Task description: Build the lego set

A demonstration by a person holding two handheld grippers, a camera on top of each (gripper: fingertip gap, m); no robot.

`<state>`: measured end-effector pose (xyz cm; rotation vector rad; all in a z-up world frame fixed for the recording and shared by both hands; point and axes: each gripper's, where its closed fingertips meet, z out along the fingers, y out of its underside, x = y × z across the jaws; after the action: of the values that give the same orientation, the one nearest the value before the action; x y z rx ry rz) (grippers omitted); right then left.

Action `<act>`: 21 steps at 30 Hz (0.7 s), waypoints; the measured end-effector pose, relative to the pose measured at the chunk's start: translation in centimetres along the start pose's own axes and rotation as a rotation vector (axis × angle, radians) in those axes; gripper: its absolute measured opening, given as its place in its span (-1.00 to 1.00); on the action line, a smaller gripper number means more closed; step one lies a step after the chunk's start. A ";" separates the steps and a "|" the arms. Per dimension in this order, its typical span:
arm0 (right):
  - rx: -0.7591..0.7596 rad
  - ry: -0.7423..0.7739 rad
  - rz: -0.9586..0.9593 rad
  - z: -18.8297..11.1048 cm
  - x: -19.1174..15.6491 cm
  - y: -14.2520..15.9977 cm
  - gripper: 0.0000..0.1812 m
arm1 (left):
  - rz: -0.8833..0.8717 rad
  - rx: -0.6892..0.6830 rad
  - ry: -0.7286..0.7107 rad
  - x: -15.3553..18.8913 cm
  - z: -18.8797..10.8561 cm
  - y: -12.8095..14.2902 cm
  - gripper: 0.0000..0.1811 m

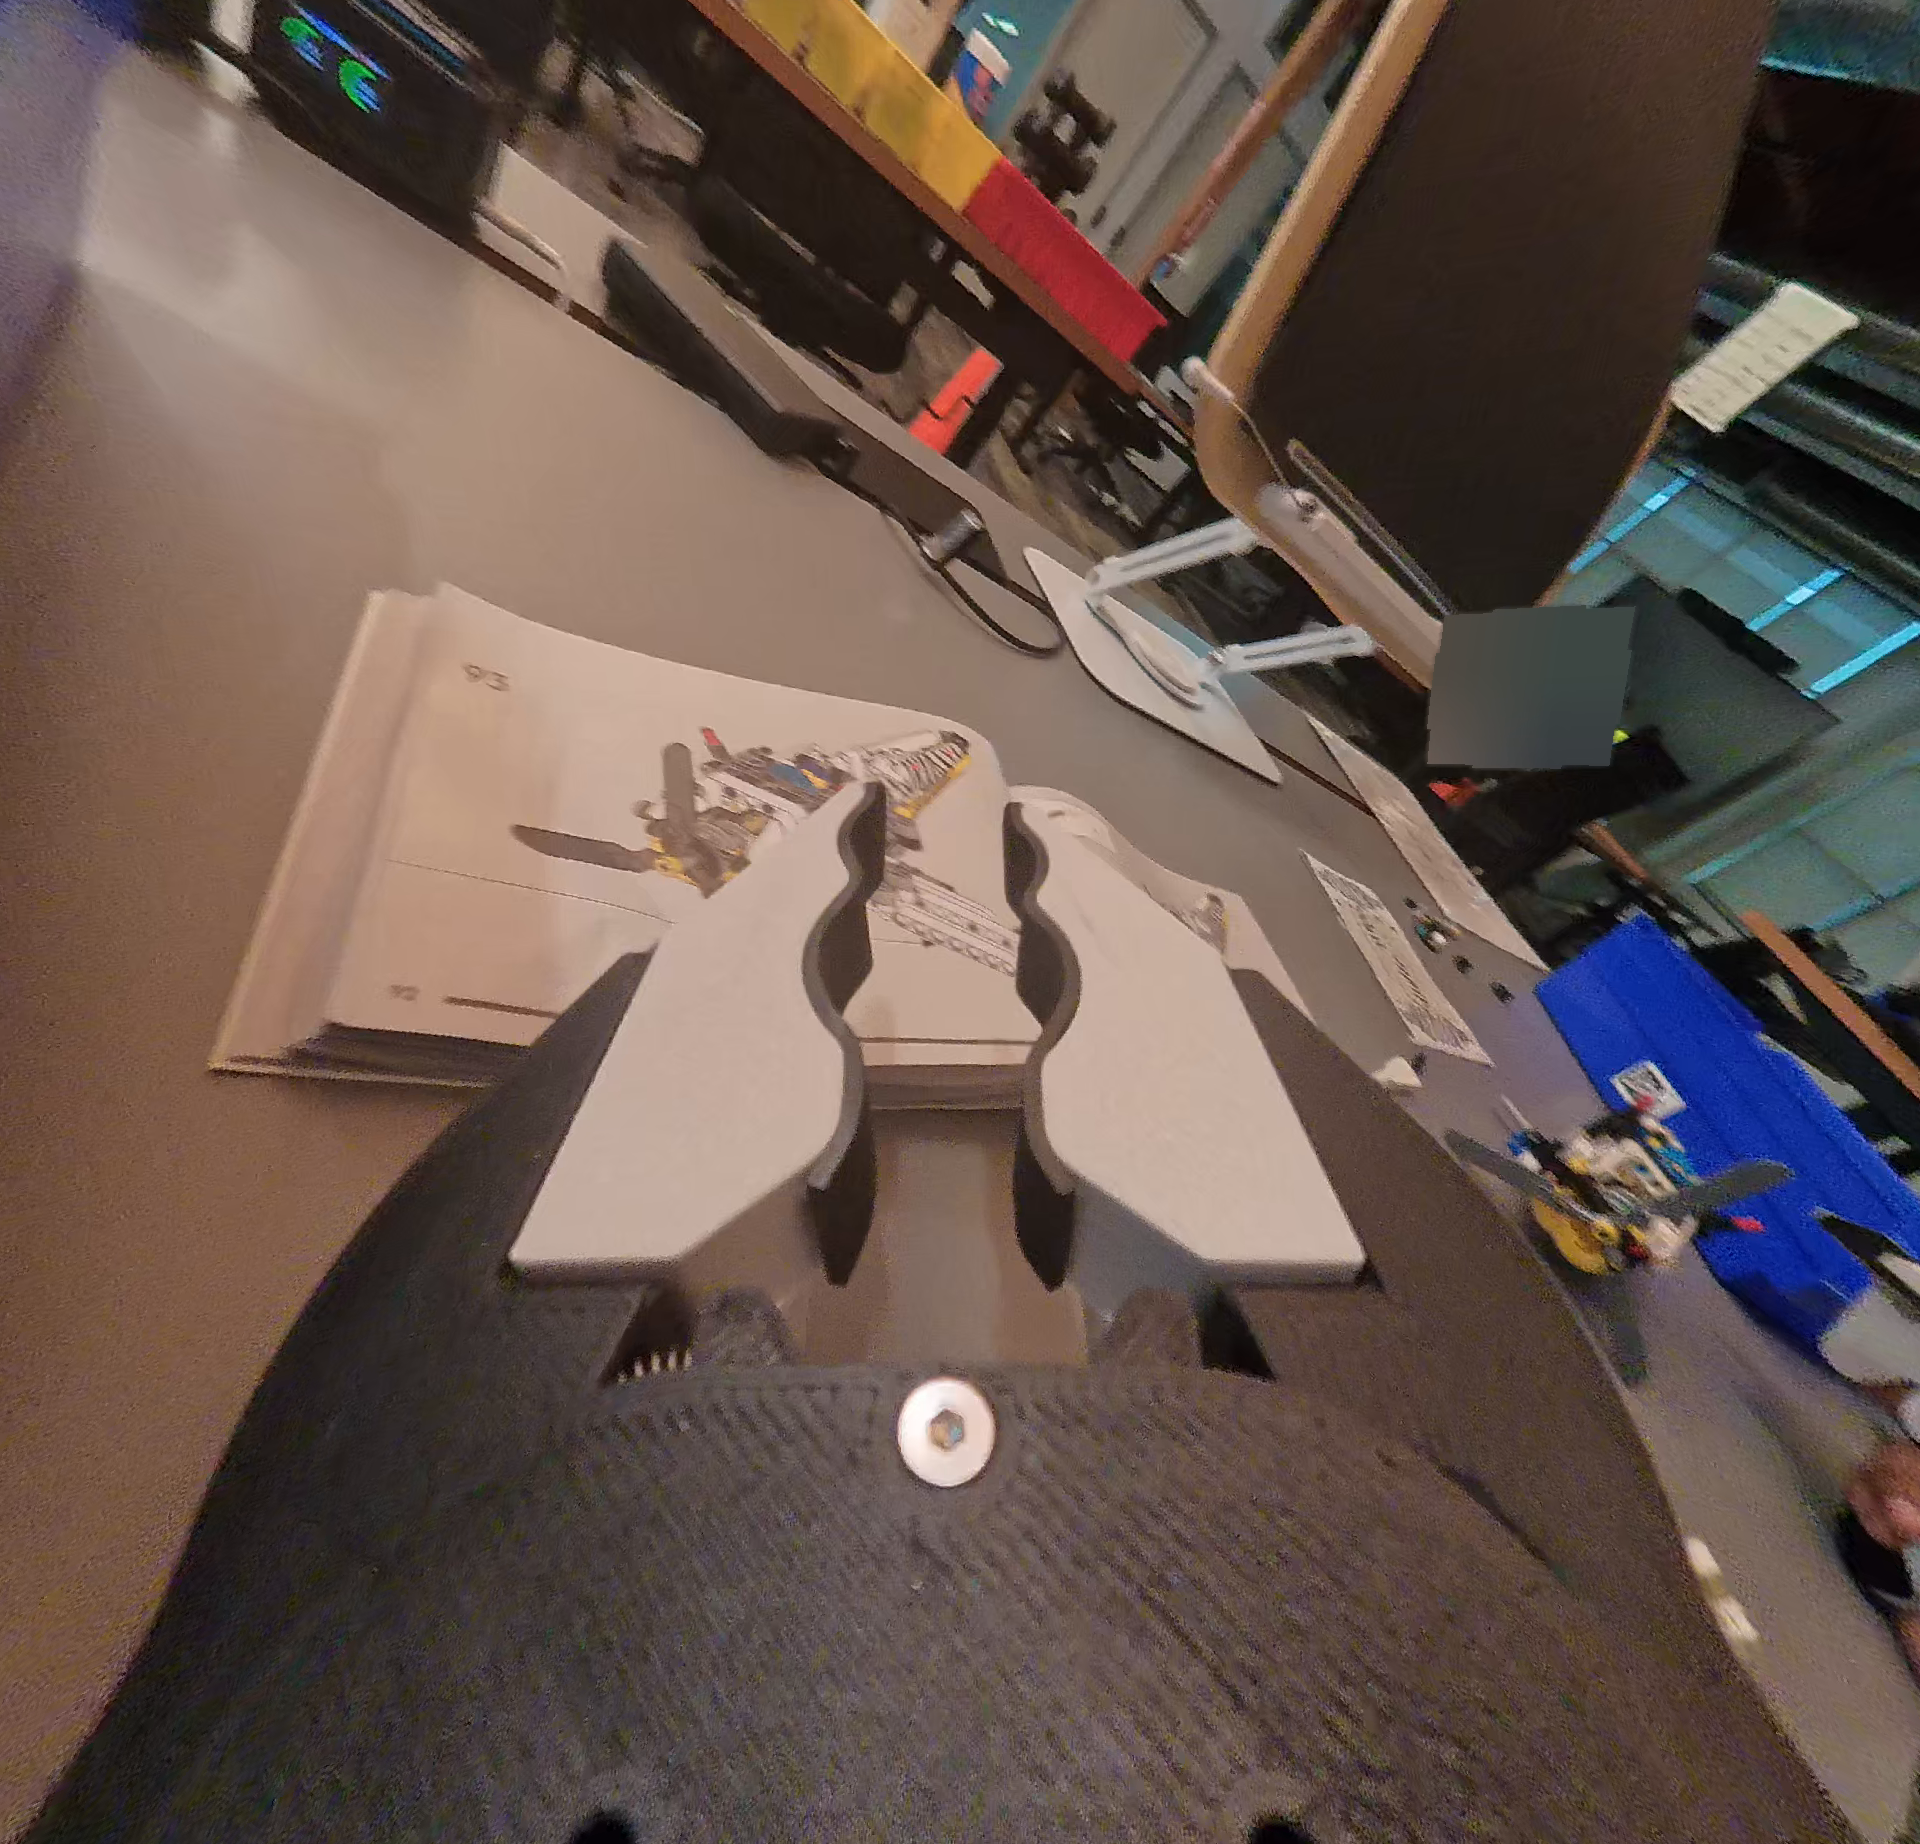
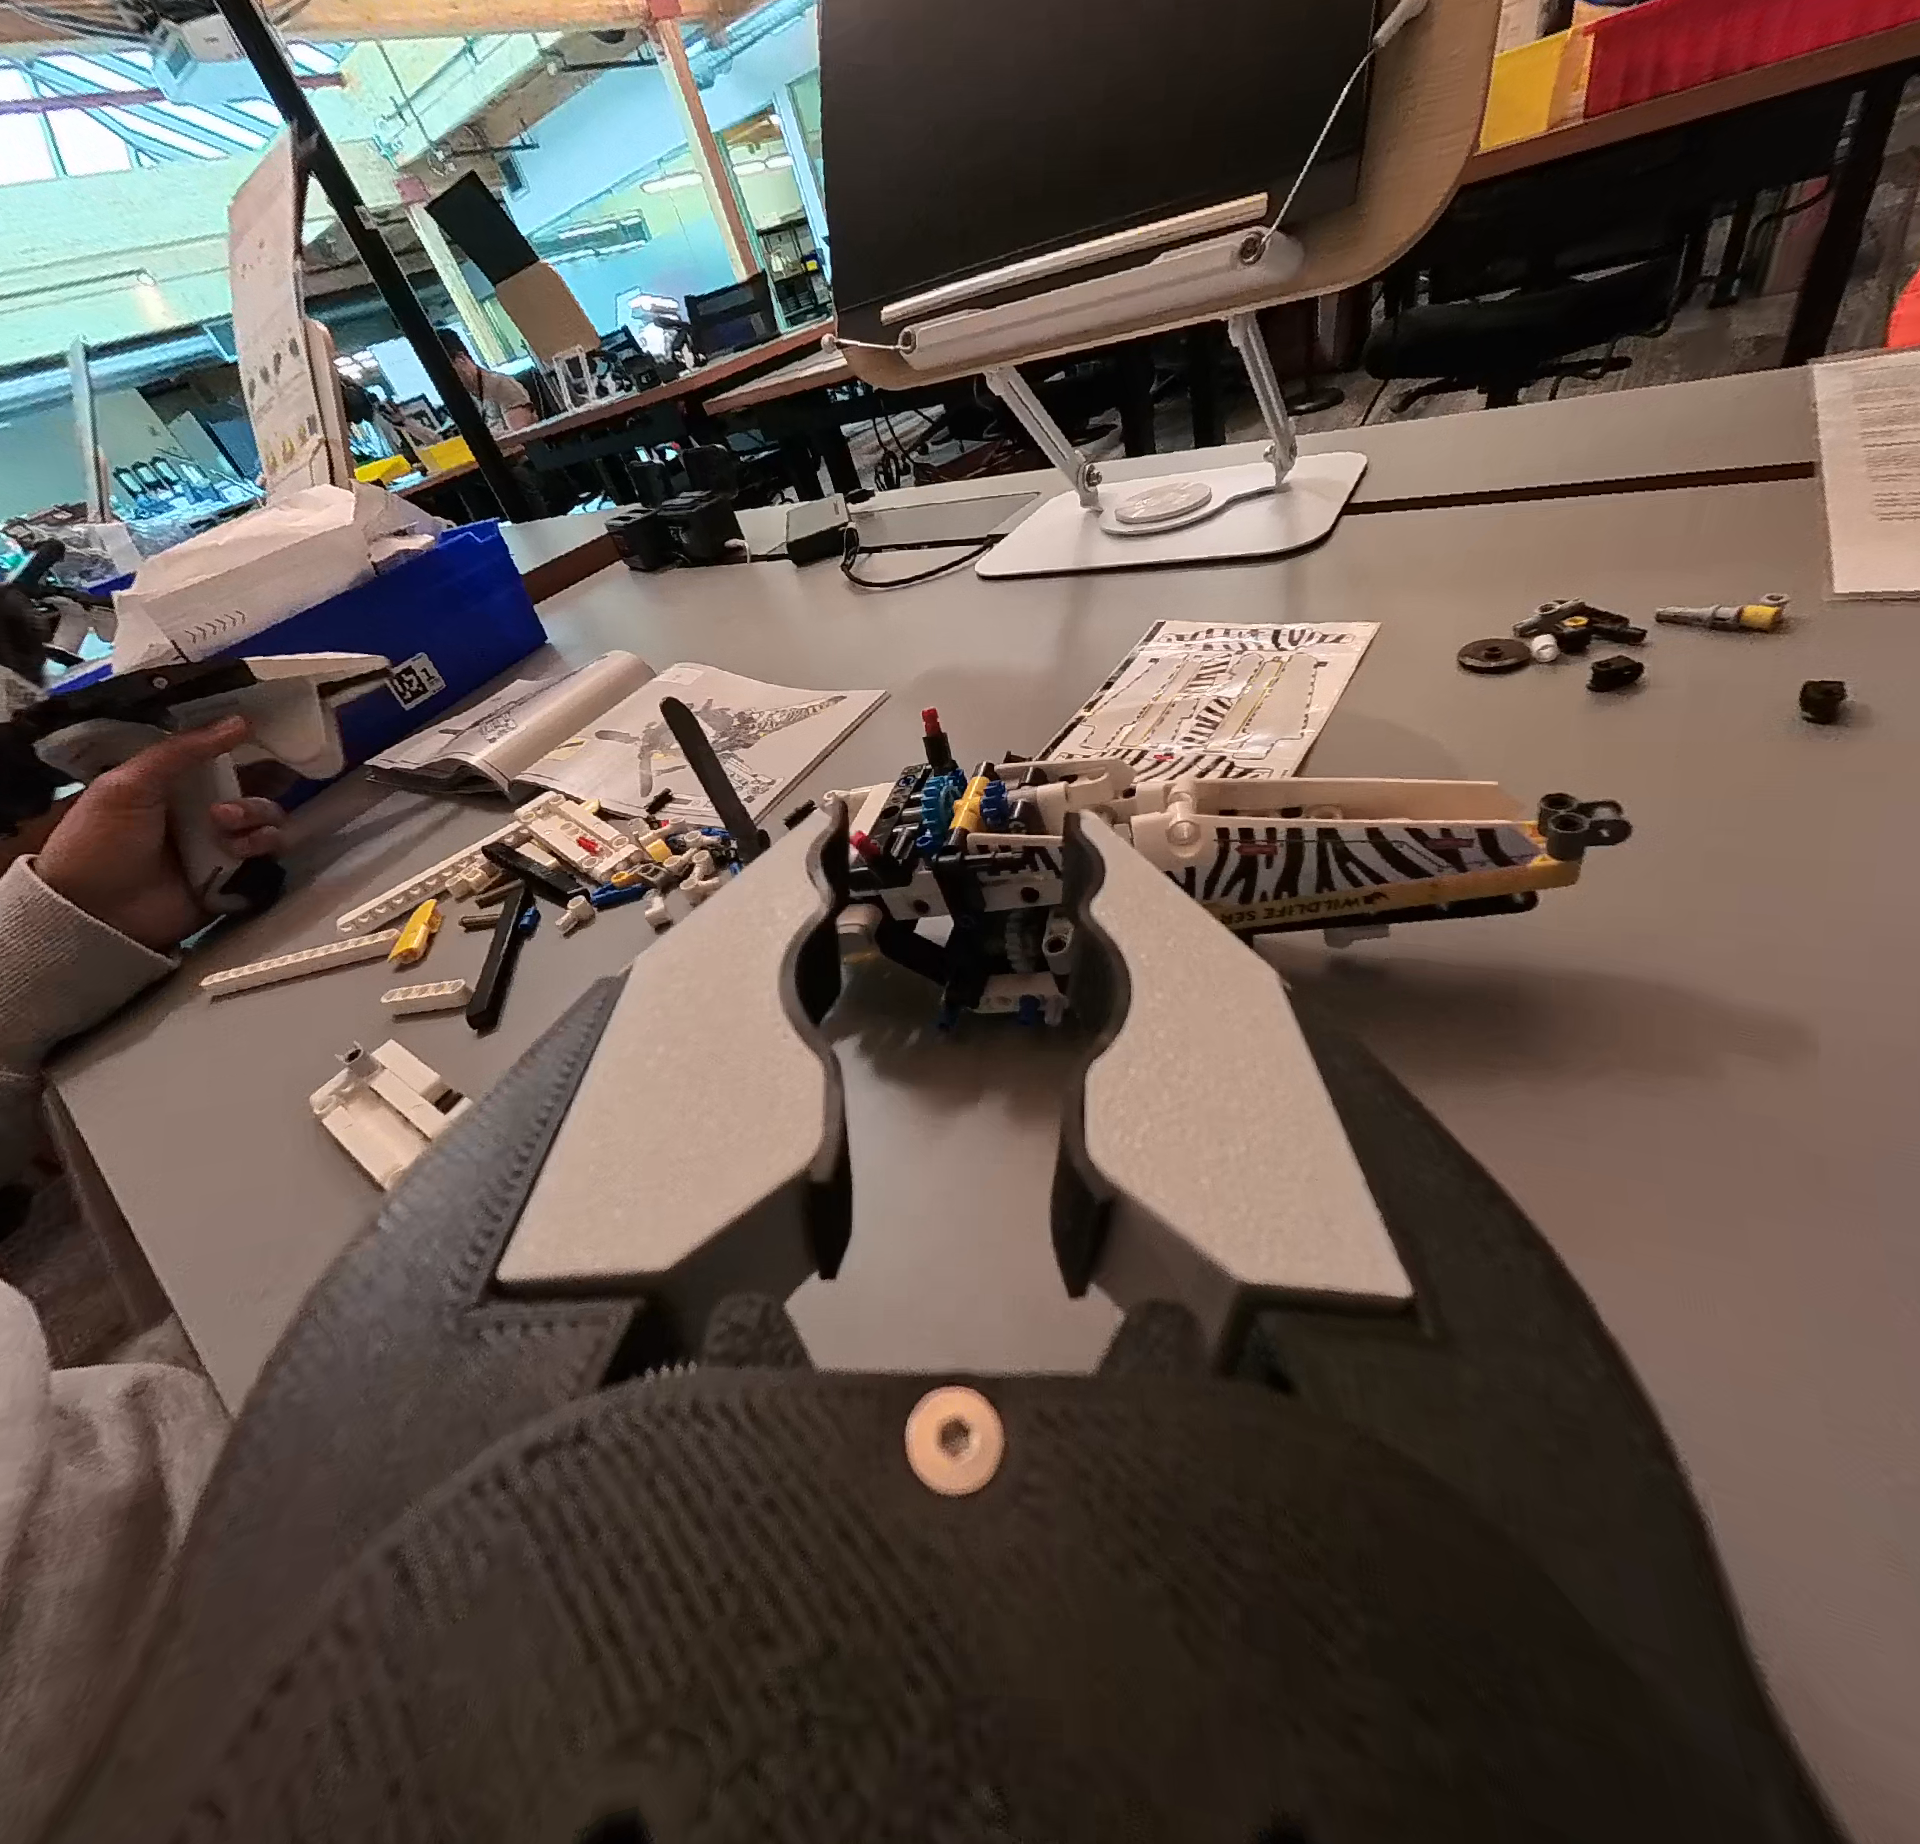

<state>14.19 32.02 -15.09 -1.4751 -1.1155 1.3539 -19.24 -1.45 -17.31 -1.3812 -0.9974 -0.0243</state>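
Note:
My right gripper (image 2: 958,838) is shut on the body of the part-built lego helicopter (image 2: 1340,854). Its zebra-striped tail points right, raised off the grey table (image 2: 1455,1119), and a black rotor blade (image 2: 707,766) sticks up on the left. The model also shows far right in the left wrist view (image 1: 1600,1197). My left gripper (image 1: 943,828) is open and empty, hovering over the open instruction booklet (image 1: 582,859). In the right wrist view a hand holds the left gripper (image 2: 312,693) at the far left. A pile of loose lego parts (image 2: 592,854) lies left of the model.
A blue bin (image 2: 436,610) stands at back left, a monitor on a silver stand (image 2: 1174,516) at the back. A zebra sticker sheet (image 2: 1216,693) lies behind the model. Small dark parts (image 2: 1558,641) lie at back right, a white subassembly (image 2: 384,1098) at front left. My hands' fingertips stand some 50 cm from each other.

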 end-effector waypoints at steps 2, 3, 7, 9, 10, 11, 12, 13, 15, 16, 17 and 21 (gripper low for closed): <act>0.010 -0.010 0.005 -0.1 -0.1 -0.1 -0.57 | -0.002 -0.035 0.045 0.7 0.3 0.6 -0.72; 0.016 -0.018 0.007 -0.1 -0.2 -0.2 -0.56 | 0.010 -0.043 0.061 1.1 0.4 0.7 -0.69; 0.056 -0.048 0.018 -0.5 -0.5 -0.7 -0.53 | 0.109 -0.062 0.125 2.9 0.4 1.2 -0.60; 0.078 -0.065 0.026 -0.7 -0.6 -1.0 -0.52 | 0.144 -0.075 0.147 3.9 0.5 1.6 -0.57; 0.091 -0.075 0.030 -0.8 -0.7 -1.2 -0.51 | 0.144 -0.086 0.170 4.8 0.5 1.9 -0.55; 0.104 -0.085 0.035 -1.0 -0.8 -1.3 -0.50 | 0.138 -0.098 0.206 6.1 0.4 2.3 -0.53; 0.119 -0.093 0.040 -1.2 -0.9 -1.5 -0.50 | 0.137 -0.109 0.242 7.5 0.4 2.7 -0.51; 0.134 -0.099 0.043 -1.4 -0.9 -1.6 -0.49 | 0.144 -0.122 0.275 9.2 0.4 3.3 -0.50; 0.160 -0.104 0.049 -1.6 -0.9 -1.9 -0.48 | 0.178 -0.167 0.338 12.8 0.4 5.1 -0.48; 0.169 -0.104 0.053 -1.7 -0.9 -2.0 -0.48 | 0.199 -0.198 0.367 14.6 0.4 6.2 -0.46; 0.175 -0.103 0.057 -1.8 -0.9 -2.1 -0.47 | 0.218 -0.235 0.396 16.5 0.5 7.6 -0.45; 0.176 -0.109 0.065 -1.7 -1.0 -2.1 -0.48 | 0.151 -0.424 0.540 24.1 0.5 14.1 -0.42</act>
<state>15.68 31.55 -12.69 -1.3333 -0.9945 1.5529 2.98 15.15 -14.28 -1.7073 -0.4432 -0.4944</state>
